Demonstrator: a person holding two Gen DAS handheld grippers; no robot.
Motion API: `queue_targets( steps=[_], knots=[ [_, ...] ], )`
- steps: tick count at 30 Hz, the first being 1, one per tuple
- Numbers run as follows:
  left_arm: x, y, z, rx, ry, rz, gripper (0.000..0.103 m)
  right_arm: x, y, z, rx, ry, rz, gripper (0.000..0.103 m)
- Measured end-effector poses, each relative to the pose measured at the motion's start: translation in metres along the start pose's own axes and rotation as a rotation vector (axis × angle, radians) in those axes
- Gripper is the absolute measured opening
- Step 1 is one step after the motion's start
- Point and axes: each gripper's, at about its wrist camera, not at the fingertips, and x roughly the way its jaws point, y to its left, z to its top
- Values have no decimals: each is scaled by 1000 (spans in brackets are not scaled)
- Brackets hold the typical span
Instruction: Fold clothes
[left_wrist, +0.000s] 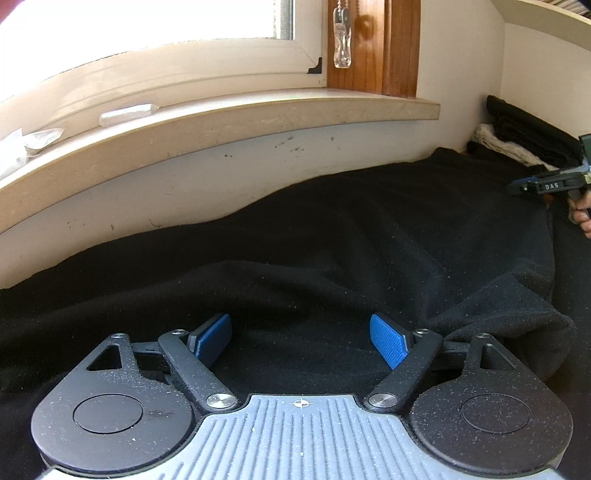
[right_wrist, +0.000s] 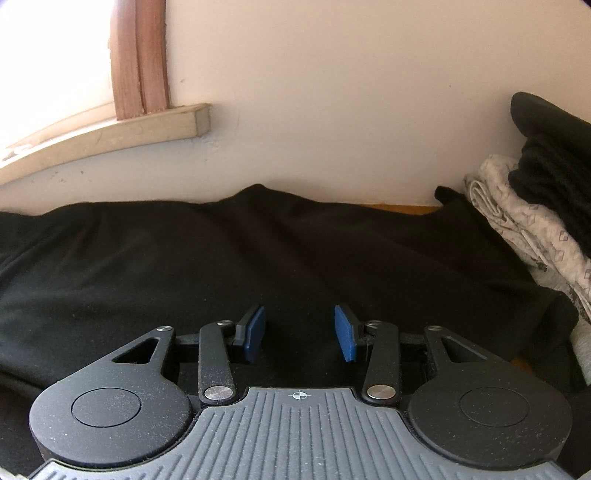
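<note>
A large black garment lies spread over the surface below the window, rumpled in soft folds, with a bunched lobe at the right. My left gripper hovers low over its near part, jaws wide apart, blue pads bare. In the right wrist view the same black cloth stretches to the wall. My right gripper stands partly open just above it, with nothing pinched between its pads. The left wrist view shows the right gripper's body at the far right edge, held by a hand.
A pale window sill overhangs the wall behind the garment, with clear plastic wrappers on it. At the right stands a stack of folded clothes: a white patterned piece under black ones.
</note>
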Motion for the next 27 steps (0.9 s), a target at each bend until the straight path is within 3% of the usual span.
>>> queue_targets(
  steps=[20,24,27],
  knots=[
    [0,0,-1,3,-7,0,84,-2,2,3,-8,1,-12,45],
    [-2,0,-2,-1,-10,8,85,-3,5,3,-16,-3,-39,50],
    [-12,1,-3,-20,-18,-5,74,-9,15,3,-9,-7,-64,49]
  ],
)
